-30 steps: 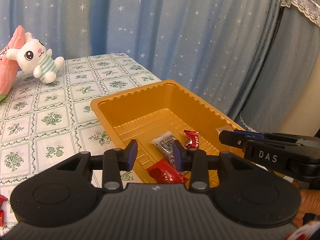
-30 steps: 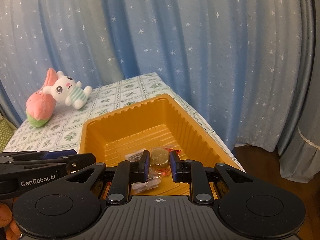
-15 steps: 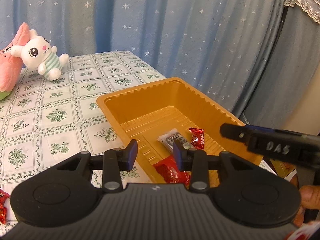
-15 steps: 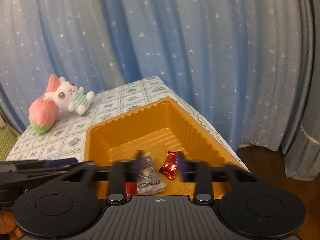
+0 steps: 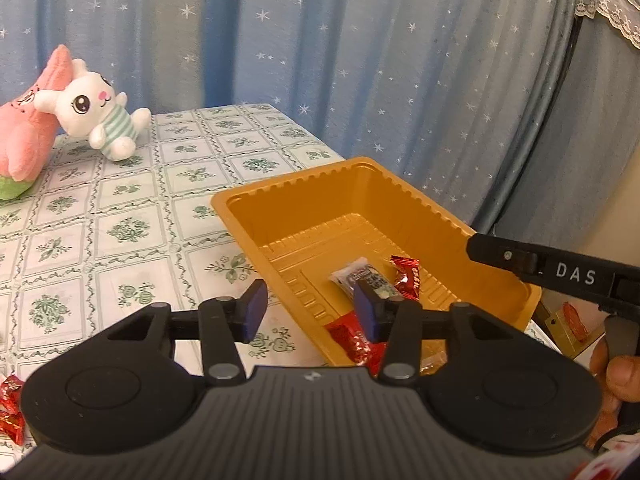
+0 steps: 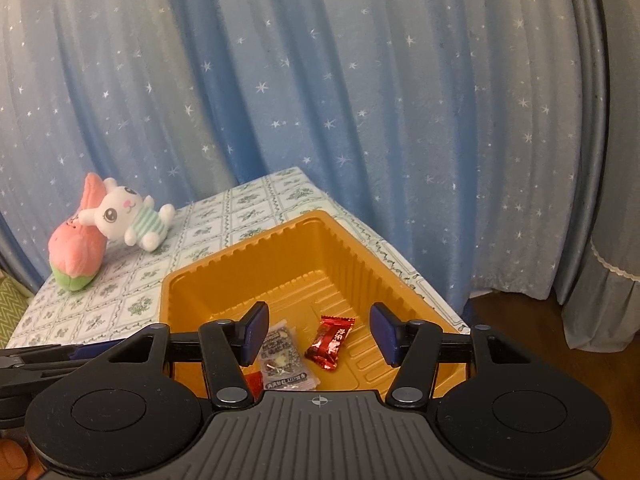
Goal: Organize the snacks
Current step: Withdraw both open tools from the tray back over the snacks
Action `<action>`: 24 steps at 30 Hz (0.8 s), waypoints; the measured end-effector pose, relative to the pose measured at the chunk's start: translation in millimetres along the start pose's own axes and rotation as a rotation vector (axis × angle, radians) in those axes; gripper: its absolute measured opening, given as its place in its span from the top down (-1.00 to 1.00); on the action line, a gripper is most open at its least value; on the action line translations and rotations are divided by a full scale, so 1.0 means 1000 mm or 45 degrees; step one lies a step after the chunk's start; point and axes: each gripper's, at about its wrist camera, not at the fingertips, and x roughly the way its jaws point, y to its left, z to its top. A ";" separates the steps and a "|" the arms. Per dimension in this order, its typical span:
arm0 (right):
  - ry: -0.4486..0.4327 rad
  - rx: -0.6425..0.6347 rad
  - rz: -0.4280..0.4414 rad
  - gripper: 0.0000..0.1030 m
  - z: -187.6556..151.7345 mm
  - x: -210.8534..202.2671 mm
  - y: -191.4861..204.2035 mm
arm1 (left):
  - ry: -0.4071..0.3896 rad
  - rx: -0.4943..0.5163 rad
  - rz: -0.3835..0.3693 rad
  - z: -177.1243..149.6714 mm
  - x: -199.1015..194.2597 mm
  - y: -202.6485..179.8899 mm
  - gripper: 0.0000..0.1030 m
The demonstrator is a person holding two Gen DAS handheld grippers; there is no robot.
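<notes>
Both tools, left [image 5: 308, 310] and right [image 6: 318, 334], stood apart and empty, the left's jaws just widening, over the ribbed orange plastic tray [image 6: 208, 276]; next we needed the loose red-wrapped candies [image 5: 10, 412] at lower left.

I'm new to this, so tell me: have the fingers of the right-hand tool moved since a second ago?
Yes. The right gripper has just been opening: its blue pads, earlier shut on a wrapped snack, now stand apart and empty above the orange tray.
</notes>
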 end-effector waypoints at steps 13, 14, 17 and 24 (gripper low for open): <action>-0.005 -0.047 0.062 -0.09 -0.002 -0.001 0.028 | -0.033 -0.001 0.120 -0.011 -0.035 0.034 -0.10; -0.003 -0.056 0.073 -0.09 -0.003 -0.001 0.032 | -0.035 -0.005 0.128 -0.012 -0.038 0.037 -0.13; 0.000 -0.090 0.106 -0.09 -0.007 -0.001 0.049 | -0.049 -0.019 0.150 -0.017 -0.049 0.048 -0.18; 0.019 -0.167 0.179 -0.09 -0.018 0.000 0.087 | -0.058 -0.050 0.213 -0.031 -0.076 0.075 -0.20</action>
